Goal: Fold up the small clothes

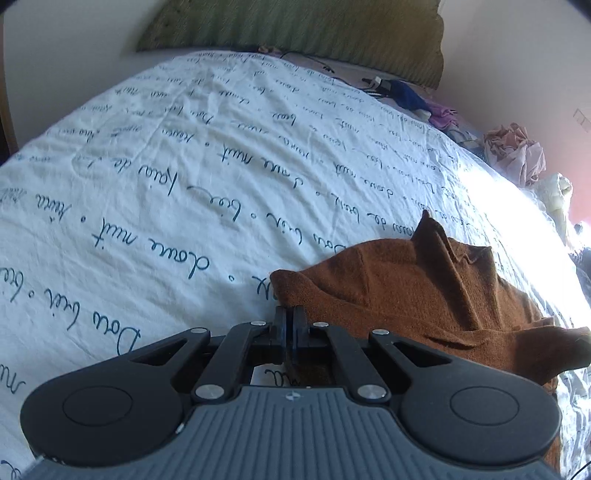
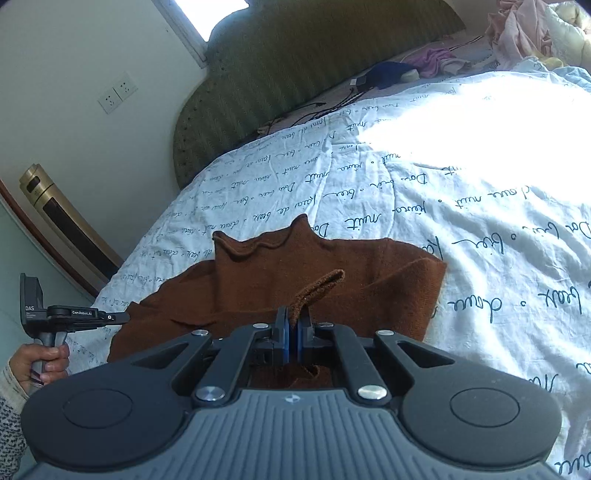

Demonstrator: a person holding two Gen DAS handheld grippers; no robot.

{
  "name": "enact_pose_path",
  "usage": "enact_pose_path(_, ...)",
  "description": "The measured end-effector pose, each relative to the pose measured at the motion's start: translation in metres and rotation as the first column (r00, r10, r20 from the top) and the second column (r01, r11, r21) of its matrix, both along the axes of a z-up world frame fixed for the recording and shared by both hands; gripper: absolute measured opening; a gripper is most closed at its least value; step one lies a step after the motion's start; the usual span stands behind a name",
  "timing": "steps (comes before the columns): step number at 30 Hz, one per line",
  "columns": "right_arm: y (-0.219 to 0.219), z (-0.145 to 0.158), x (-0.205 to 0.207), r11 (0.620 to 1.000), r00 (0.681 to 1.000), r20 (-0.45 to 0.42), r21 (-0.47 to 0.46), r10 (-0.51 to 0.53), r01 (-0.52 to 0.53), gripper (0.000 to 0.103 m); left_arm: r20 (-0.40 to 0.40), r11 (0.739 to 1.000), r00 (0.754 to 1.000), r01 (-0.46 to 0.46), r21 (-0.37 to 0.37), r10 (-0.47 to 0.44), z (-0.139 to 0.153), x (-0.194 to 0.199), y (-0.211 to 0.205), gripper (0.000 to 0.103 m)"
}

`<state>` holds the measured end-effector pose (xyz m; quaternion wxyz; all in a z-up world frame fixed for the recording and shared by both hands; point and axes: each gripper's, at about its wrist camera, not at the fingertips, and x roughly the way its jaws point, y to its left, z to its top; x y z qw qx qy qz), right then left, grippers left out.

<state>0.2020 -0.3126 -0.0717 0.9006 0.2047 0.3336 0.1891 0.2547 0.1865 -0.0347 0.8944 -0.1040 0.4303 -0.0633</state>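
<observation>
The left gripper [image 1: 290,317] fills the near edge of the view, its jaws drawn together with the pads meeting at the near left edge of the brown garment [image 1: 424,295]; whether any cloth is pinched between them cannot be told. The garment lies rumpled on the right side of the white bedsheet [image 1: 166,177], which is printed with dark cursive writing, and one fold stands up in a peak at its far side. Bright sunlight washes out the sheet to the right. At the far end stands a green headboard [image 1: 295,26], with black cables [image 1: 314,61], a blue cloth [image 1: 406,94] and a pile of pink clothes [image 1: 513,147] along the far right.
</observation>
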Motion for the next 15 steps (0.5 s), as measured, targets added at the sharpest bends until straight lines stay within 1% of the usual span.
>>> enact_pose_path(3, -0.005, 0.005, -0.003, 1.000, 1.000, 0.022, 0.020, -0.006, 0.005, 0.004, 0.037, 0.999, 0.999, 0.018, 0.051, -0.020, 0.006, -0.003, -0.008, 0.004)
enact_pose_path(5, -0.006, 0.005, -0.003, 1.000, 1.000, 0.030, -0.011, -0.010, 0.010, 0.004, 0.040, 0.997, 0.999, 0.018, 0.075, -0.021, 0.002, 0.001, -0.011, 0.004)
enact_pose_path(6, -0.006, 0.002, -0.003, 0.999, 0.999, 0.029, -0.044, -0.021, 0.022, 0.004, 0.034, 0.996, 0.999, 0.017, 0.088, -0.020, -0.003, 0.003, -0.011, 0.004)
enact_pose_path(7, -0.007, -0.006, 0.000, 0.994, 0.999, 0.020, -0.104, -0.037, 0.039, 0.004, 0.021, 0.994, 1.000, 0.020, 0.104, -0.022, -0.011, 0.006, -0.012, 0.004)
enact_pose_path(8, -0.011, -0.017, 0.004, 0.991, 0.999, -0.007, -0.120, -0.053, 0.052, 0.004, 0.006, 0.992, 1.000, 0.021, 0.121, -0.022, -0.020, 0.008, -0.012, 0.005)
enact_pose_path(10, -0.019, -0.046, 0.014, 0.991, 0.995, -0.074, -0.122, -0.071, 0.062, 0.004, -0.012, 0.991, 1.000, 0.025, 0.130, -0.024, -0.033, 0.010, -0.010, 0.005)
enact_pose_path(11, -0.021, -0.056, 0.015, 0.990, 0.993, -0.091, -0.128, -0.070, 0.059, 0.004, -0.006, 0.991, 1.000, 0.023, 0.130, -0.022, -0.035, 0.009, -0.009, 0.006)
enact_pose_path(13, -0.024, -0.059, 0.010, 0.993, 0.996, -0.069, -0.106, -0.059, 0.051, 0.004, -0.015, 0.993, 1.000, 0.013, 0.118, -0.011, -0.031, 0.006, -0.005, 0.008)
enact_pose_path(14, -0.026, -0.055, 0.008, 0.993, 0.995, -0.064, -0.099, -0.070, 0.064, 0.011, -0.015, 0.992, 1.000, 0.005, 0.123, -0.003, -0.026, 0.004, -0.002, 0.008)
enact_pose_path(15, -0.026, -0.048, 0.005, 0.991, 0.995, -0.055, -0.114, -0.080, 0.073, 0.032, 0.005, 0.988, 1.000, -0.012, 0.151, 0.011, -0.018, -0.001, -0.001, 0.008)
